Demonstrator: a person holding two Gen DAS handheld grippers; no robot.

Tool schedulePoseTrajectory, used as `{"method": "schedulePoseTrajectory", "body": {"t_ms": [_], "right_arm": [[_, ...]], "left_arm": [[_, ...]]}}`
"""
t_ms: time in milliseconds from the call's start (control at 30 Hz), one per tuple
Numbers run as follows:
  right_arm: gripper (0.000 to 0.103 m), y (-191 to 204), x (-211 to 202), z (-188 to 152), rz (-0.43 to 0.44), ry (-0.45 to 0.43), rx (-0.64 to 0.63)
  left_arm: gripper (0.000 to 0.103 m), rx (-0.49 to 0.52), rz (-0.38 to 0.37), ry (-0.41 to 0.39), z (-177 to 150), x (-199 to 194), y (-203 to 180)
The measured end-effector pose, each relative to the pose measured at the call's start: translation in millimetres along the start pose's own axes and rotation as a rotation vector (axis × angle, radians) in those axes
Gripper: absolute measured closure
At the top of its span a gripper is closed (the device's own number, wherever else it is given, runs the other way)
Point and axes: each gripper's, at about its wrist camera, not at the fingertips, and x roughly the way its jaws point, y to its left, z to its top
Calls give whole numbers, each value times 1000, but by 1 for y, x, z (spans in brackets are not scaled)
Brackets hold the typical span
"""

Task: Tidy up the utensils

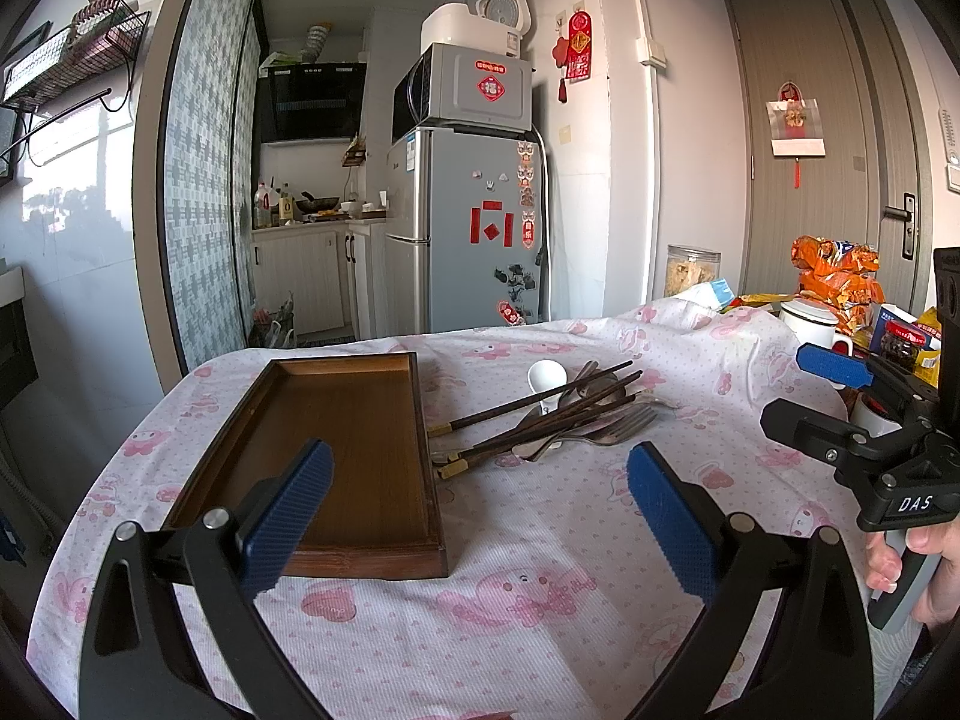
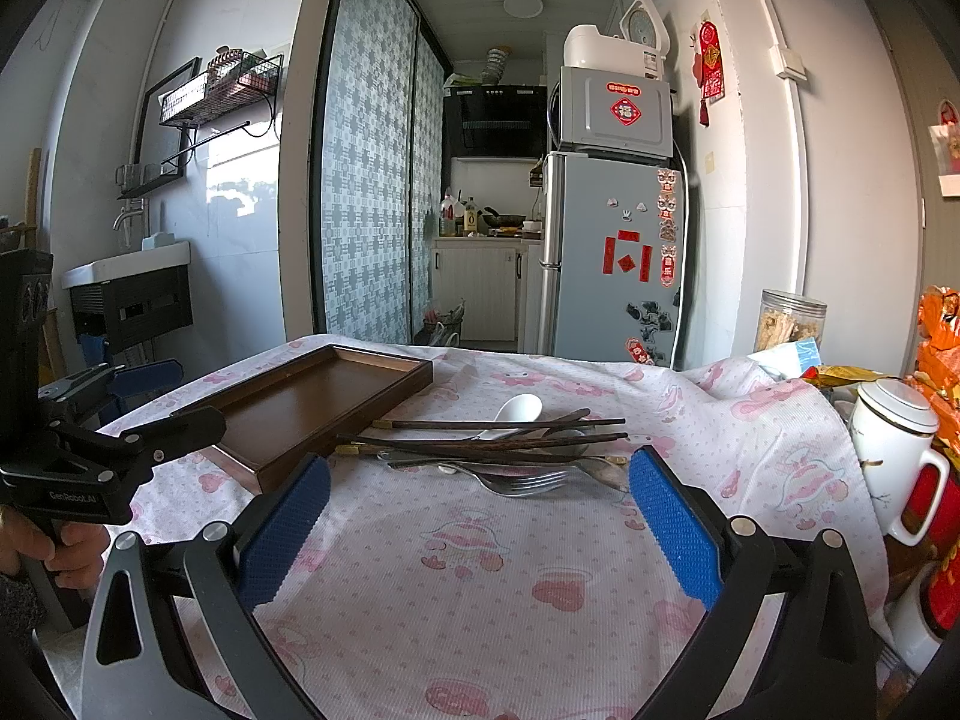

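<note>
Both tools held above the near edge of the table, which is draped in a pink-print tablecloth: left gripper spread wide with nothing between its blue pads, right gripper likewise spread and empty. Wooden tray lies bare toward the table's left edge. Just beside its right rim sits a tangled heap: dark chopsticks lying across a white ceramic spoon, metal forks and metal spoons underneath.
</note>
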Motion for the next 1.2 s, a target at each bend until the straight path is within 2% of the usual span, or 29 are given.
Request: {"method": "schedulePoseTrajectory", "body": {"t_ms": [167, 267, 433, 500, 567, 600, 633, 700, 767, 867, 967, 1000, 1033, 1067, 1100, 1133, 1200], "right_arm": [[3, 0, 1, -1, -18, 5, 4], [3, 2, -1, -1, 2, 19, 1], [3, -1, 17, -2, 32, 108, 16], [3, -4, 23, -3, 56, 178, 43], [3, -9, 23, -1, 64, 231, 49], [3, -14, 23, 4, 68, 252, 49], [3, -19, 22, 9, 71, 263, 52], [3, -31, 23, 22, 88, 272, 78], [3, -51, 29, 36, 95, 274, 127], [4, -75, 49, 50, 80, 296, 185], [20, -109, 84, 52, 111, 355, 334], [31, -121, 98, 48, 128, 381, 402], [37, -131, 111, 44, 139, 401, 461], [39, -140, 122, 39, 146, 413, 514], [44, -149, 136, 33, 156, 430, 568], [50, -156, 149, 28, 169, 444, 609], [55, -165, 167, 23, 171, 449, 657]], "left_arm": [[3, 1, -1, -4, 0, 0, 0], [3, 6, 2, -22, 0, -4, -1], [3, 6, -24, 15, 0, -4, 1], [3, 13, -71, 31, 2, 1, 2], [3, 80, -88, 74, 3, 7, -3], [3, 128, -115, 100, 4, 10, -6], [3, 190, -177, 142, 7, 14, -9], [3, 264, -231, 203, 12, 21, -13], [3, 324, -238, 234, 17, 31, -16], [3, 418, -212, 202, 21, 46, -21], [3, 425, -236, 223, 26, 71, -20], [4, 402, -252, 243, 27, 82, -17], [13, 375, -270, 269, 27, 93, -13], [30, 357, -278, 292, 29, 100, -9], [37, 342, -285, 322, 30, 109, -6], [43, 325, -295, 347, 32, 118, -5], [43, 302, -304, 380, 37, 137, 0]]}}
